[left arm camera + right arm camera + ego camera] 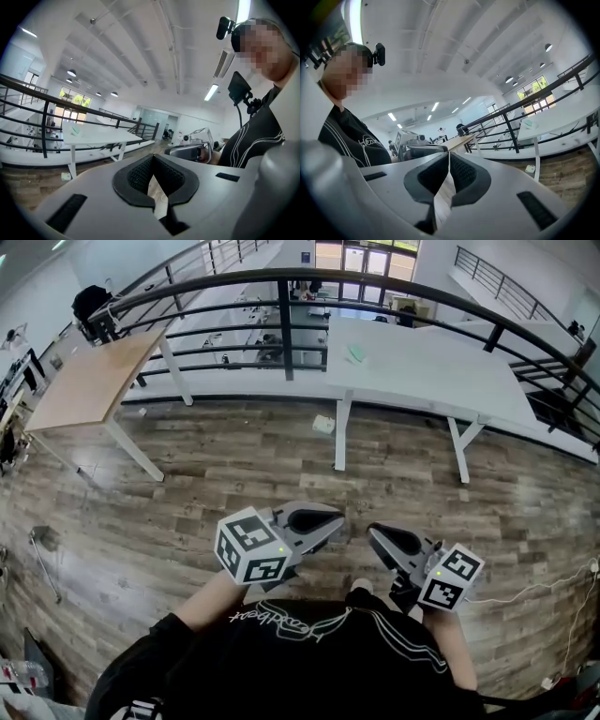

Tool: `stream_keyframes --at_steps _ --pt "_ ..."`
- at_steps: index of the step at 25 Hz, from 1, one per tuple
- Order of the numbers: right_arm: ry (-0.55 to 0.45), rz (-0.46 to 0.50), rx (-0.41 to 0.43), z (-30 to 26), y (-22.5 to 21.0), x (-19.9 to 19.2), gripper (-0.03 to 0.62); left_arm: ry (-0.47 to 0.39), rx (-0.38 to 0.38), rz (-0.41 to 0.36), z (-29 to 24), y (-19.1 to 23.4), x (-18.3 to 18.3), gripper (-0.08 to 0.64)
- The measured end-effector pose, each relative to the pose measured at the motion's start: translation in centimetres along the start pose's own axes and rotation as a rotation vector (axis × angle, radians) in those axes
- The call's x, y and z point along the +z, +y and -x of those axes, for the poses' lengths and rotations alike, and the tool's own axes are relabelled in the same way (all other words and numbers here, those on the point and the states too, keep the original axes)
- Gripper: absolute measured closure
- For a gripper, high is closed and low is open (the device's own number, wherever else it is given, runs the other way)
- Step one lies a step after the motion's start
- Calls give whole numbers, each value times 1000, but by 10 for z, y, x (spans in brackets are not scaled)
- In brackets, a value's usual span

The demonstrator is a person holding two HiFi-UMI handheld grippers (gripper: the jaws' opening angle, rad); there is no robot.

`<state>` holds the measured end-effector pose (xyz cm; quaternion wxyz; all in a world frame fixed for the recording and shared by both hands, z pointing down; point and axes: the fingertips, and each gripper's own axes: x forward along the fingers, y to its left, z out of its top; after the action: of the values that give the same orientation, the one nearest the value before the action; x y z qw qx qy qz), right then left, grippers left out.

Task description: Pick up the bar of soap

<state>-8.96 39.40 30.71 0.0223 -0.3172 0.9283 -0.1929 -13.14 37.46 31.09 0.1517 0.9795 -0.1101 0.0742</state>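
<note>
A small pale green object (356, 352), which looks like the bar of soap, lies on the long white table (422, 381) far ahead of me. It also shows in the left gripper view (75, 131) and in the right gripper view (528, 123). I hold both grippers close to my chest, well short of that table, tips turned toward each other. The left gripper (336, 521) (152, 157) is shut with nothing between its pads. The right gripper (373, 532) (449, 154) is shut and empty too.
A black railing (286, 329) runs behind the white table. A wooden-topped table (94, 381) stands at the left. A small white box (323, 424) lies on the plank floor by the white table's leg. A white cable (534, 592) trails at the right.
</note>
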Motion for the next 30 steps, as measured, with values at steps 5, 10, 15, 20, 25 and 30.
stream_keyframes --at_steps 5,10,15,20,25,30 --pt "21 25 28 -18 -21 1 577 -8 20 3 -9 26 0 555" --pt "2 23 54 -32 -62 11 577 -23 64 -1 -29 64 6 555" --pt "-17 -12 83 -46 -120 26 577 -20 75 -3 -62 107 17 555" --pt "1 7 92 -59 -194 61 577 -27 107 31 -114 168 47 555" --pt "13 34 86 -68 -276 111 577 -42 126 29 -171 231 91 555" --pt "37 47 98 -81 -352 146 577 -40 130 36 -227 292 121 555"
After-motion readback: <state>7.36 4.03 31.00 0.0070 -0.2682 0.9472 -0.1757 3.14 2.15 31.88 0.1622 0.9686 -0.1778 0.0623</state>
